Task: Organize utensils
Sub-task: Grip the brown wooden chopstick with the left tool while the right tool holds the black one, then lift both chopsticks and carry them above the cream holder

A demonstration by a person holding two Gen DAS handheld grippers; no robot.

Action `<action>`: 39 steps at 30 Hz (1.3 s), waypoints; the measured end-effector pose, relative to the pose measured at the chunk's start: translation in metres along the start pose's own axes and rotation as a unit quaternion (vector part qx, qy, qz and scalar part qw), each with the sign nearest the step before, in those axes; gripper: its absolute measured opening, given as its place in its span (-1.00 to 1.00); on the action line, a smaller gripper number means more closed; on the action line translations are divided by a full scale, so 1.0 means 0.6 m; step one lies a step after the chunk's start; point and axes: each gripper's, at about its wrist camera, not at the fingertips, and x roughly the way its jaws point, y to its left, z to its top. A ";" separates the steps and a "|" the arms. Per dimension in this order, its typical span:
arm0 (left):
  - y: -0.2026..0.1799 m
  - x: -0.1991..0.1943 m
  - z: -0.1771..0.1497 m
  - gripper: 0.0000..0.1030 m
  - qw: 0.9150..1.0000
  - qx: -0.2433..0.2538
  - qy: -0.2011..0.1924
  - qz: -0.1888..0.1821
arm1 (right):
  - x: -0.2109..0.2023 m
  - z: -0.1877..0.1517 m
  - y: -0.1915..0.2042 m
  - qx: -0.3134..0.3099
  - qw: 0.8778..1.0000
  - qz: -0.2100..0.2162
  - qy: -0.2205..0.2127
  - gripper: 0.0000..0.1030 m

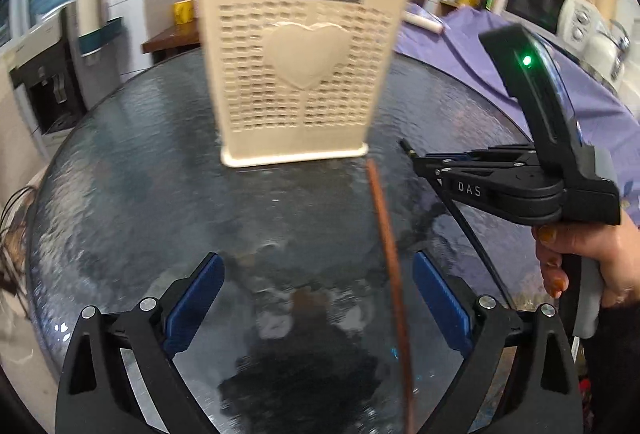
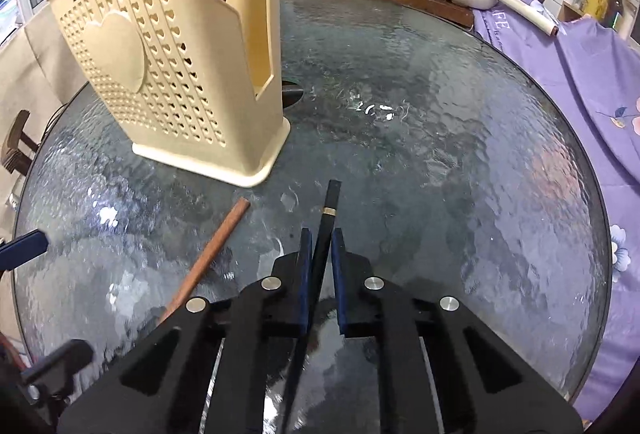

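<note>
Now the right gripper [image 2: 320, 246] pinches a black chopstick [image 2: 326, 218] over the glass table [image 2: 440, 154], the left gripper [image 1: 318, 298] stands spread around a brown chopstick [image 1: 390, 258] (untouched, lying flat), just before the cream utensil holder [image 1: 300, 74].

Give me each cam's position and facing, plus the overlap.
Left wrist: on the left gripper, jaws open, looking down across the glass table at the cream holder; the right gripper and a hand show.
Right wrist: on the right gripper, shut on a black chopstick.
Shared: holder, table, brown chopstick.
</note>
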 end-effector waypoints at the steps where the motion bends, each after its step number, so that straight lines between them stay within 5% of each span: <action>1: -0.005 0.006 0.003 0.71 1.000 0.005 0.005 -0.005 | -0.005 -0.006 -0.007 0.003 1.000 0.001 0.001 -0.82; 13: -0.069 0.114 0.073 -0.09 0.995 0.067 0.072 -0.022 | -0.017 -0.029 -0.056 0.038 0.999 0.015 -0.001 -0.82; 20: -0.085 0.138 0.096 -0.41 0.995 0.074 0.071 -0.001 | -0.019 -0.034 -0.049 0.037 0.999 0.014 -0.004 -0.82; 25: -0.082 0.142 0.105 -0.84 0.996 0.067 0.065 0.010 | -0.018 -0.035 -0.046 0.036 0.999 0.012 -0.006 -0.82; 34: -0.062 0.125 0.094 -0.86 0.997 0.046 0.062 -0.007 | -0.024 -0.038 -0.045 0.053 0.998 0.032 -0.015 -0.83; 39: -0.046 0.072 0.095 -0.86 0.999 0.038 0.027 -0.015 | -0.071 -0.037 -0.040 0.053 0.996 0.042 -0.056 -0.84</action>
